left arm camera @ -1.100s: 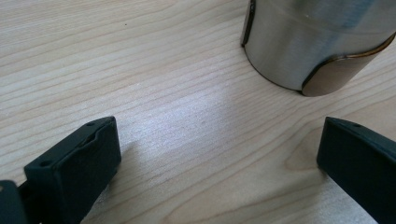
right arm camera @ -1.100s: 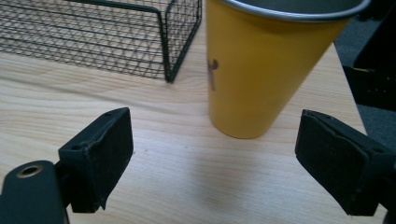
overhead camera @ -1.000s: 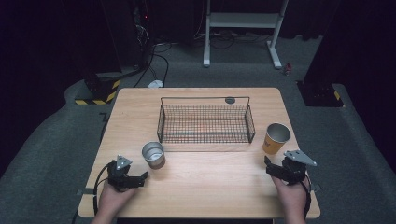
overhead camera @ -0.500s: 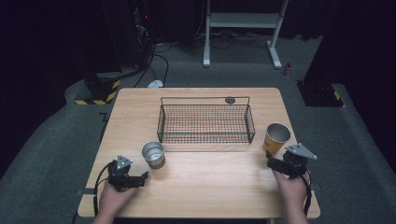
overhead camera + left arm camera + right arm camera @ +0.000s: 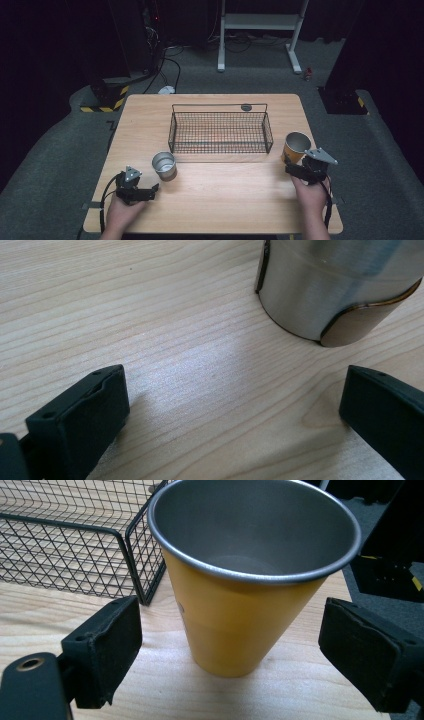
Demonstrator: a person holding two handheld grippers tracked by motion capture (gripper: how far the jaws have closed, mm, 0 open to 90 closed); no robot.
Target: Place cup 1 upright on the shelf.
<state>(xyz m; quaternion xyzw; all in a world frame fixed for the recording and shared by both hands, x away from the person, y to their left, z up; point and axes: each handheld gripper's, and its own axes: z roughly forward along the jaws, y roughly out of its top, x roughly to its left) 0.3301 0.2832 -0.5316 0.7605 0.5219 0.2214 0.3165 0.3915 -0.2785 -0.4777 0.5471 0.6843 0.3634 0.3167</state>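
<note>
Wooden worktop (image 5: 225,190) at centre frame: right tool (image 5: 230,650), jaws wide and empty, brackets the yellow cup (image 5: 245,615) at lower right, so closing comes next, while left tool (image 5: 230,410) gapes empty.

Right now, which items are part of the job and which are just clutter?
In play:
yellow cup, between the open right gripper jaws, untouched
steel cup, ahead of the open left gripper
wire basket, likely destination

Lying about:
small dark disc behind the basket
white frame on the floor
</note>
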